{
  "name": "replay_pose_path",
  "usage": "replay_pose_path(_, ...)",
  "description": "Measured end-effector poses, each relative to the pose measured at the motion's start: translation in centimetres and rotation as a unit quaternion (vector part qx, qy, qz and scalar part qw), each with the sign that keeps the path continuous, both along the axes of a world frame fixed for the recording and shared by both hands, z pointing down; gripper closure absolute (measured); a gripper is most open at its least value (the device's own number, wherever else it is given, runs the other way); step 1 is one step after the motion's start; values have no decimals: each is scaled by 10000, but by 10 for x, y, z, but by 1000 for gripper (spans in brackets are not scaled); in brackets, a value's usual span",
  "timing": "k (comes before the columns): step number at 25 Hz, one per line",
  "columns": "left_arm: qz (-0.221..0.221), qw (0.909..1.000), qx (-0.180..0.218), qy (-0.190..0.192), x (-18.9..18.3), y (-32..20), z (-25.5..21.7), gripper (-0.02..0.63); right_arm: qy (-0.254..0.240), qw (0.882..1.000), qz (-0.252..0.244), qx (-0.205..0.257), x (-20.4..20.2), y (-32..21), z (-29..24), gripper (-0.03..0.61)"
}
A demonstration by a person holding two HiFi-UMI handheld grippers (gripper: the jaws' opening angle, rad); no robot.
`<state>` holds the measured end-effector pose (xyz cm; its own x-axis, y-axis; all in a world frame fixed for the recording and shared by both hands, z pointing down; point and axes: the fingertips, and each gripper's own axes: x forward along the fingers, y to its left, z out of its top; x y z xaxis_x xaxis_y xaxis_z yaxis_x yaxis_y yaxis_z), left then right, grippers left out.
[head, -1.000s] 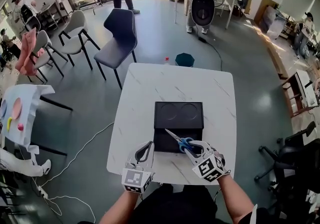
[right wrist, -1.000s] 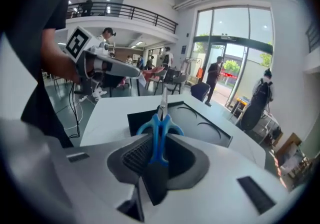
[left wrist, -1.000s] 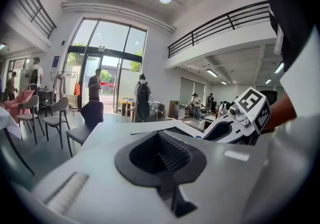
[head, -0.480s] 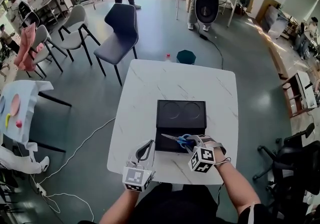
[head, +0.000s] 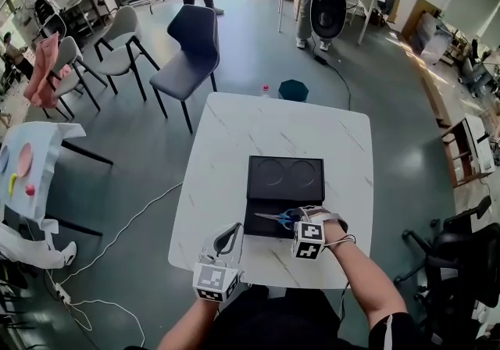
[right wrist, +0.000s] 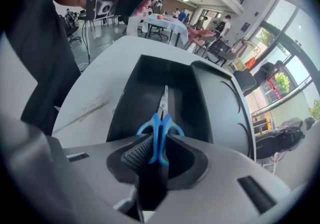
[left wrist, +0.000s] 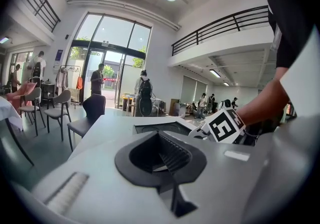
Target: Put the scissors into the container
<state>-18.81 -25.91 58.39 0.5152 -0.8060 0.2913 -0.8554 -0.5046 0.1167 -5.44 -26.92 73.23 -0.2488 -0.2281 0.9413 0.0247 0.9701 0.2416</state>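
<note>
**A:** Where do we find the scissors?

**B:** In our right gripper; its jaws are clamped on the blue handles, with the blades closed and pointing away from the jaws; the gripper tips steeply down.

**A:** And against the container?

**B:** We see the blades over its near compartment, inside the rim; whether the tip touches the floor we cannot tell; the far part has two round hollows.

**A:** The container itself?

**B:** Black; it sits on the white table, toward our edge.

**A:** Our left gripper?

**B:** It is held low at the near table edge, just left of the container and apart from it; the jaws are together with nothing between them.
</note>
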Motion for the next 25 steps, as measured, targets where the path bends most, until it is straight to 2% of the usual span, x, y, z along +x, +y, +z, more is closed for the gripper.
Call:
replay_pose_path(7, -108, 9999, -17, 69, -1, 3, -4, 604, 350, 9993, -6, -104, 4, -1, 12, 489)
replay_pose_path(11, -135, 9999, -16, 61, -4, 4, -3, 603, 252, 9996, 3, 94, -1, -6, 6, 457)
replay_pose_path(15, -153, 9998, -35, 89, -6, 8, -3, 603, 113, 9991, 88, 389, 0, -6, -15, 454)
replay_pose_path(17, -172, 9997, -41, 148, -6, 11, -4, 604, -150, 9980, 215, 580, -4, -6, -35, 457)
replay_pose_path(20, -134, 9996, -3, 234, -1, 13, -10, 604, -840, 9907, 549, 915, -13, -3, -76, 473)
replay_pose_path(25, -7, 9994, 151, 303, 9, 15, -28, 604, -1909, 9604, 1249, 1597, -18, 3, -144, 515)
